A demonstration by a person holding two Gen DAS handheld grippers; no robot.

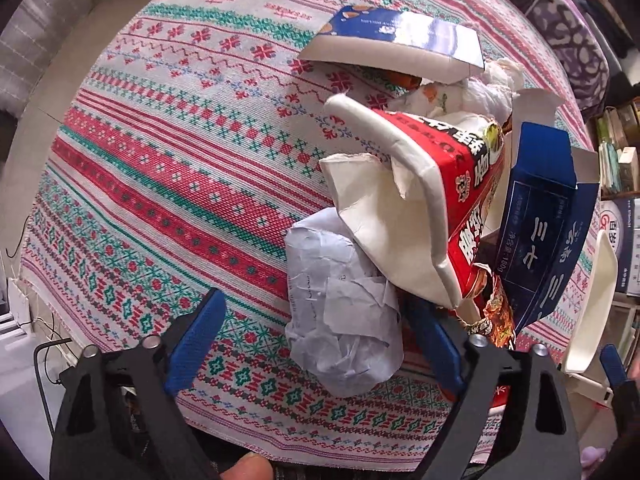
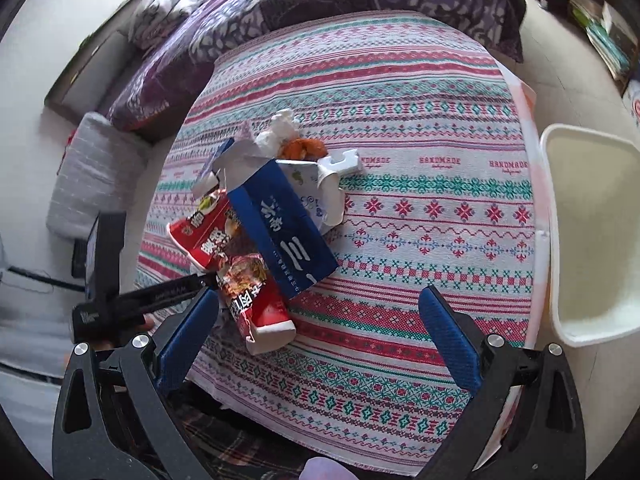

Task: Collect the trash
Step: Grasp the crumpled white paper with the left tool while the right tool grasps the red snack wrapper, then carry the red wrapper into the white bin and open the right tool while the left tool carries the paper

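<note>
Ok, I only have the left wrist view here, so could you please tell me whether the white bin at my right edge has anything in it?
Observer: The right wrist view looks into the white bin, and the part of its inside that shows is bare.
Operator: Thank you. Is the right gripper carrying anything?
Observer: No, the right gripper is open, with only the tablecloth between its fingers.
Operator: And where is the pile from there?
Observer: The red noodle carton and the blue box lie ahead of it, over toward its left finger.
</note>
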